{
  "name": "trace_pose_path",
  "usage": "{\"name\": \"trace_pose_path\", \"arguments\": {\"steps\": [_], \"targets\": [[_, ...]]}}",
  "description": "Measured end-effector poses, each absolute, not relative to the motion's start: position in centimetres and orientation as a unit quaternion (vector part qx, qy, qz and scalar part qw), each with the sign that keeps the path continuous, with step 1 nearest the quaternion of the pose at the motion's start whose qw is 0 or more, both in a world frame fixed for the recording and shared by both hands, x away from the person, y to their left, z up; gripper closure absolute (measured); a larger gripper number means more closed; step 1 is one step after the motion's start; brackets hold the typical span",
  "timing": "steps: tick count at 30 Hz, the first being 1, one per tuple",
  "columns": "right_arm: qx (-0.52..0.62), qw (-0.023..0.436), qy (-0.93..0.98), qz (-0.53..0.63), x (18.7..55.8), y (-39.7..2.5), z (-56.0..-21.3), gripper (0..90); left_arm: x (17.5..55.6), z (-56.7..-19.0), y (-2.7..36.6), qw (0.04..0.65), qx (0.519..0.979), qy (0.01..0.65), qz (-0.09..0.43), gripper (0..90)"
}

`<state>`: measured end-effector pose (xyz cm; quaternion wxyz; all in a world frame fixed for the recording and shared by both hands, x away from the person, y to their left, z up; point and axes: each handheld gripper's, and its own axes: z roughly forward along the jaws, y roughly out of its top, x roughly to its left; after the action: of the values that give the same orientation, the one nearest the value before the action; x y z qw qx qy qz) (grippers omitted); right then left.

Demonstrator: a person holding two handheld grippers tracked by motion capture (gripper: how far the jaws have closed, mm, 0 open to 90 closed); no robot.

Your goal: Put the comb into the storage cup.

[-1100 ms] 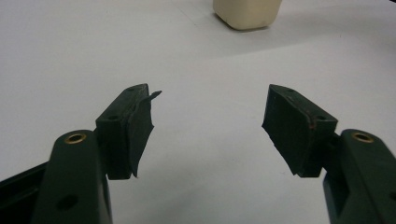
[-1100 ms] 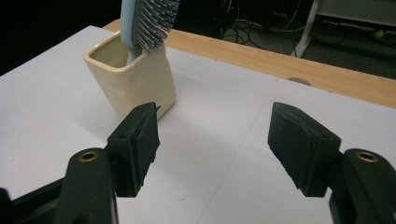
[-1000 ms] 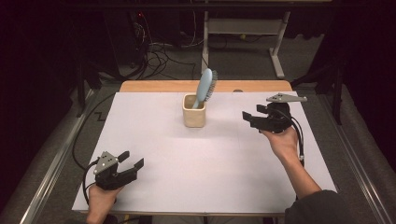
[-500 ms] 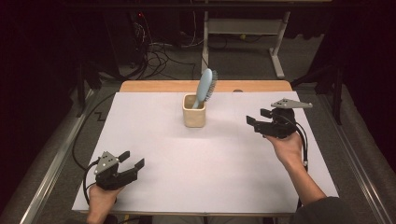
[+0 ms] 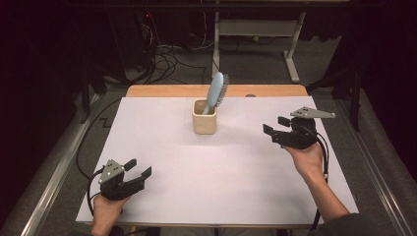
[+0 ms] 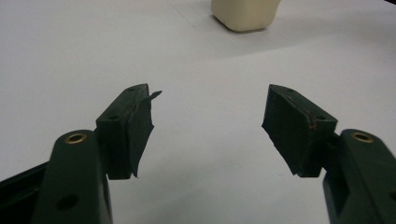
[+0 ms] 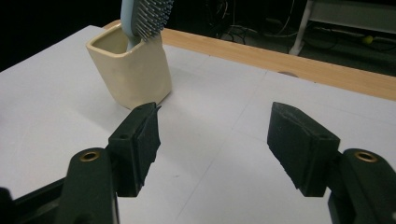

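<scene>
Hairbrush (image 5: 215, 91): one, upright in one cream cup (image 5: 204, 118); two hand-held grippers, left (image 5: 137, 173) and right (image 5: 274, 129), gape wide, holding nothing.

High view overhead, facing forward; both gripper views low, sharing cup (image 5: 204, 117)

No writing, label, brand or number can be read anywhere; the cream square ceramic cup (image 5: 204, 117) and the white table sheet (image 5: 221, 167) look blank, as far as the dim views allow.

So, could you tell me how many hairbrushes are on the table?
1: the blue hairbrush stands head-up in the cream cup at the table's far middle.
</scene>
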<state>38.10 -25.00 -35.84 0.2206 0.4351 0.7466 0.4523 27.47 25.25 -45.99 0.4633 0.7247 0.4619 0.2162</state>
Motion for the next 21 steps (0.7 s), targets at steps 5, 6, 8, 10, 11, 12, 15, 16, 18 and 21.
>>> {"name": "trace_pose_path", "arguments": {"steps": [5, 6, 8, 10, 11, 12, 15, 16, 18, 21], "targets": [[0.434, 0.222, 0.744, 0.456, 37.7, -25.3, -36.1, 34.6, 27.4, -45.9, 25.2, 0.464, 0.724, 0.461, 0.218, 33.4], [0.435, 0.222, 0.744, 0.456, 37.6, -25.4, -36.1, 34.7, 27.4, -45.9, 25.3, 0.464, 0.724, 0.462, 0.218, 33.4], [0.438, 0.221, 0.743, 0.456, 37.5, -25.6, -36.3, 34.7, 27.4, -45.9, 25.3, 0.464, 0.724, 0.462, 0.218, 33.4], [0.438, 0.223, 0.741, 0.458, 37.4, -25.8, -36.3, 34.7, 27.4, -45.9, 25.2, 0.464, 0.724, 0.462, 0.218, 33.4], [0.439, 0.223, 0.740, 0.458, 37.3, -25.9, -36.4, 34.8, 27.4, -45.9, 25.2, 0.464, 0.724, 0.461, 0.218, 33.4], [0.439, 0.223, 0.739, 0.459, 37.2, -26.0, -36.4, 34.7, 27.4, -45.9, 25.2, 0.464, 0.724, 0.462, 0.218, 33.4], [0.441, 0.223, 0.738, 0.460, 37.0, -26.4, -36.6, 34.8, 27.4, -46.0, 25.2, 0.464, 0.724, 0.462, 0.217, 33.4], [0.442, 0.223, 0.737, 0.461, 36.9, -26.5, -36.6, 34.8, 27.4, -46.0, 25.2, 0.464, 0.724, 0.463, 0.217, 33.4], [0.443, 0.223, 0.736, 0.461, 36.7, -26.7, -36.7, 34.8, 27.4, -46.0, 25.2, 0.464, 0.723, 0.463, 0.217, 33.4], [0.444, 0.222, 0.735, 0.462, 36.5, -27.0, -36.8, 34.7, 27.5, -46.0, 25.3, 0.464, 0.724, 0.464, 0.215, 33.4]]}}
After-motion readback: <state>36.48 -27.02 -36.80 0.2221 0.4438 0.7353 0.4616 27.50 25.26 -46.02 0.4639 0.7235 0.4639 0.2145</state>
